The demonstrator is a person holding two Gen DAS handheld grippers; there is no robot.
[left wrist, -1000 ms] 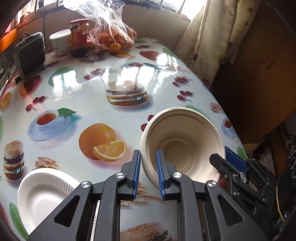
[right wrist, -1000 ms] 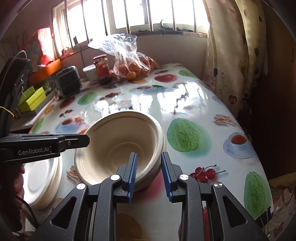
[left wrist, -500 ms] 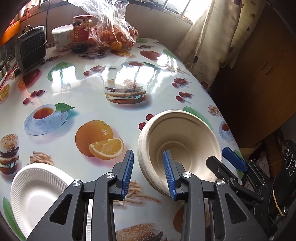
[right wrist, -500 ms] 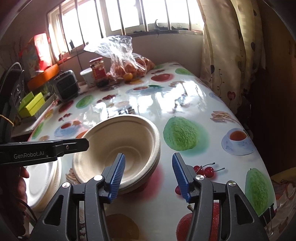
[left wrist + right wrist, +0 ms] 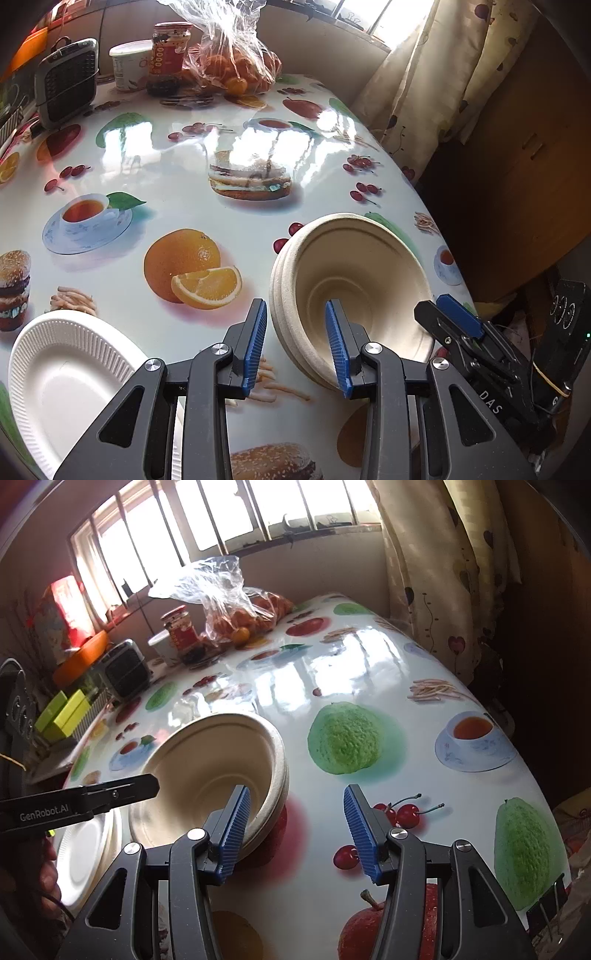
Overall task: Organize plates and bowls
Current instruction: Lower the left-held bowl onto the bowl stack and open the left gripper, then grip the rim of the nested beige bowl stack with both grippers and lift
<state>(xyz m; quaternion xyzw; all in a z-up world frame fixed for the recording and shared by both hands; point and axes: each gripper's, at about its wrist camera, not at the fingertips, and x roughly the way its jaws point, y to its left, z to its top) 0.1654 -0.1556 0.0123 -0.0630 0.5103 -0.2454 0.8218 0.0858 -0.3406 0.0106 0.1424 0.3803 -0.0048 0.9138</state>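
The step in hand looks like the release of the tan bowl stack (image 5: 351,295) just set down on the desk (image 5: 166,155). The stack sits tilted near the desk's right edge, just beside the white plate stack (image 5: 70,373), which lies to its left.

The left claw (image 5: 297,347) is spread, its pads straddling the near left rim of the bowl stack without pressing it; one blue pad hangs inside the bowl, the other outside. The right claw (image 5: 295,830) is spread wider and has slid off to the right of the bowl stack (image 5: 210,771): its left pad lies over the rim, the right pad over bare desk.

Against a second ago, both claws were pinched on the rim; their jaws have just been opening, and the right one has drawn clear of the rim.

Next, I judge, both claws should lift clear without dragging the light bowls, then check whether any plate or bowl remains unsorted.
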